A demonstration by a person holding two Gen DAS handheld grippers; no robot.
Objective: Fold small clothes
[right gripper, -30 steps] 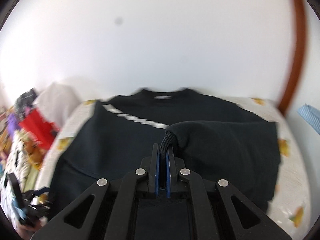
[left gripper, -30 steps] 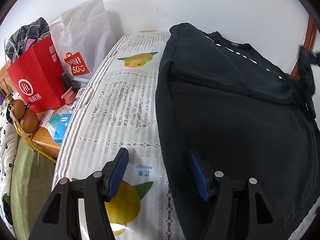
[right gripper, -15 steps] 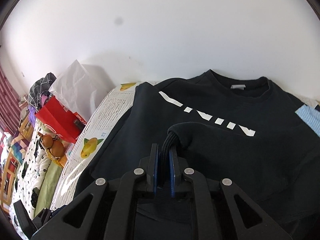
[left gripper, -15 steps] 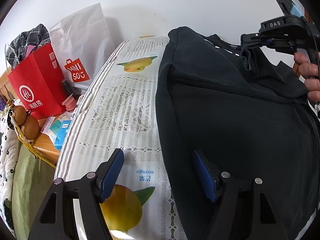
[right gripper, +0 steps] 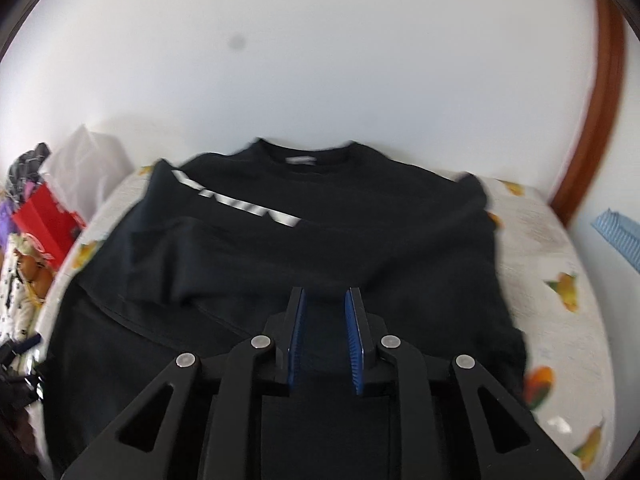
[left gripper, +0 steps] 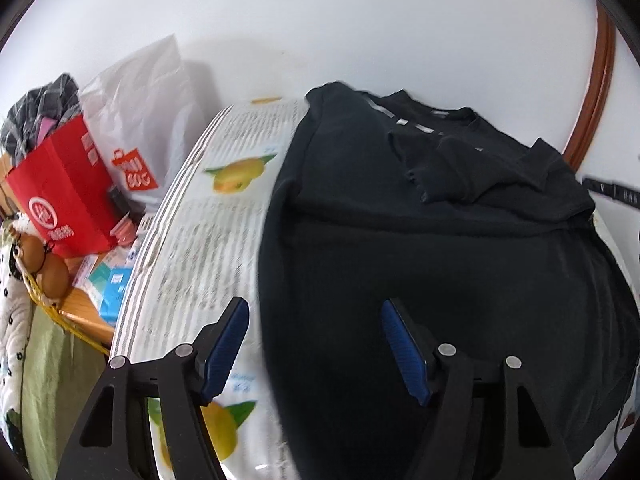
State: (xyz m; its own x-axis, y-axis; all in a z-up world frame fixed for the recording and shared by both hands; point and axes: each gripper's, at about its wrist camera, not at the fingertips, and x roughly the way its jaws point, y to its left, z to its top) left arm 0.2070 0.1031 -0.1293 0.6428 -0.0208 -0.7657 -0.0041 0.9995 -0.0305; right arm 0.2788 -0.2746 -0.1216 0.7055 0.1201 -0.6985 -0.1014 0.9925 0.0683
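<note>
Worktop (left gripper: 192,240): we see a mango-print cloth covering it, with a bare strip along its left side and a narrower one on its right.
Shirt (right gripper: 360,240): we find the black shirt lying flat across most of the worktop, collar toward the wall.
Sleeve (left gripper: 448,168): we see the right sleeve laid inward over the chest, so we judge the first sleeve fold done.
Left claw (left gripper: 314,344): we hold it wide apart and empty, straddling the shirt's left edge near the hem.
Right claw (right gripper: 325,340): we hold it a little apart over the lower middle of the shirt, gripping nothing.
Next move: we judge the left side needs folding in; that calls for pinching the left edge and carrying it across.
Bags (left gripper: 72,192): we note red and white bags just beyond the worktop's left edge, limiting room there.
</note>
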